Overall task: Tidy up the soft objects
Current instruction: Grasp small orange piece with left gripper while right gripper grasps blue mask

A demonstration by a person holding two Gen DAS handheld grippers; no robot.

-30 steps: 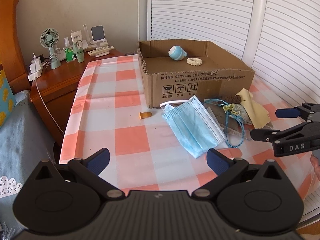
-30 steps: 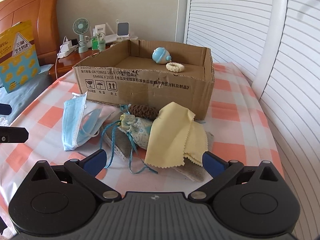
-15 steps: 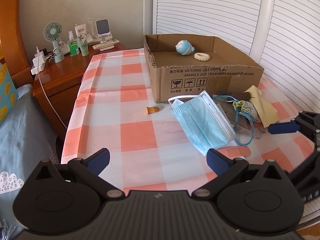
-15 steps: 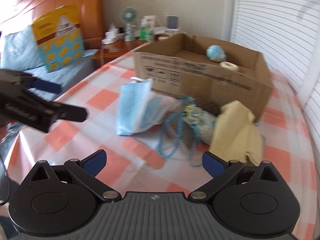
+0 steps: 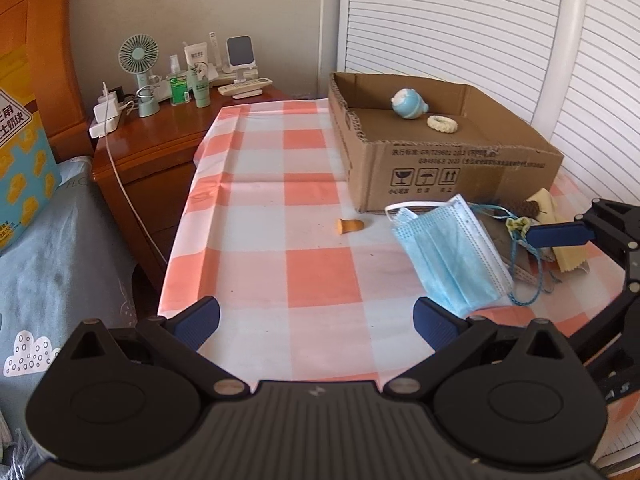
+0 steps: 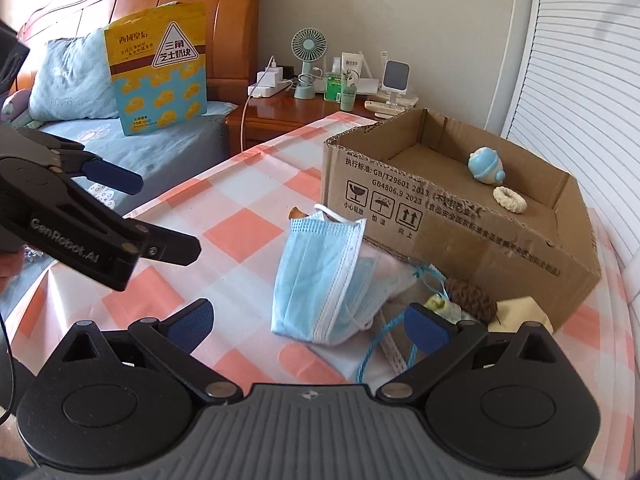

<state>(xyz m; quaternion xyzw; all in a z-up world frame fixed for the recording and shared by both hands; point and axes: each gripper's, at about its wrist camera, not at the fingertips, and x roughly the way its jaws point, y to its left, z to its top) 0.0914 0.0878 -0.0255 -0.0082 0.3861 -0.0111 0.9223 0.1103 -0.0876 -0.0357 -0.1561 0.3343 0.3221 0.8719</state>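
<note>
Right wrist: right gripper (image 6: 306,322) wide open, empty, lining up on mask (image 6: 320,276); left gripper (image 5: 316,320) open, idle. Next: descend, pinch mask, carry to box (image 6: 460,232).

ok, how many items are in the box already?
2. A blue round toy sits toward the back of the box, and a cream knitted ring lies just beside it, nearer the front. The near wall hides part of the floor, so more could be there.

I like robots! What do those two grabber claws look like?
Both are black plastic. The left gripper and right gripper each have two arms tipped with dark blue ribbed pads, round discs, silver screws and a ridged grey middle. One side reads "GenRobot.AI".
</note>
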